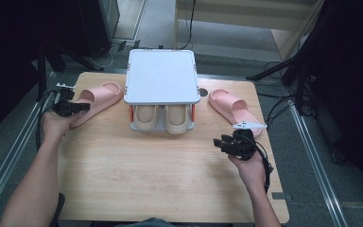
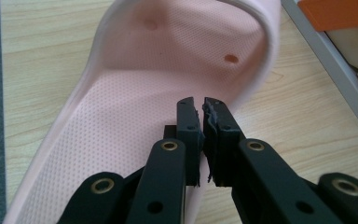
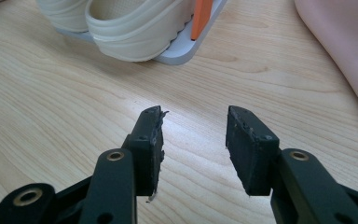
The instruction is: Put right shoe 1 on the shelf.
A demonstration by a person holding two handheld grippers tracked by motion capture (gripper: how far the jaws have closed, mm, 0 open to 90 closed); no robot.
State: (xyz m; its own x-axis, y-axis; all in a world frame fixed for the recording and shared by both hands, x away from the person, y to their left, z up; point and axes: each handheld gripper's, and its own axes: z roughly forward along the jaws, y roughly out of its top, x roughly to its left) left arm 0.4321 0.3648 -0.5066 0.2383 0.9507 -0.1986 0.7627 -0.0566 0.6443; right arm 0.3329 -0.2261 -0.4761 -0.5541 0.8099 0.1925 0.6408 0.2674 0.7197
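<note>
The left gripper [image 1: 78, 107] is resting over the left pink slide sandal [image 1: 97, 98], jaws pressed nearly together, seemingly pinching nothing. Lying left of the shoe rack [image 1: 160, 78], the sandal is looking light, soft and foamy; its raised rim [image 2: 266, 56] is offering the best hold. The right gripper [image 3: 193, 122] is hovering with jaws spread, empty.

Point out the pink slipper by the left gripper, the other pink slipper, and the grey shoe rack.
left pink slipper [image 1: 99, 97]: high view, on its strap.
right pink slipper [image 1: 231, 105]: high view, on its strap.
grey shoe rack [image 1: 160, 75]: high view, middle of its flat top shelf.
</note>
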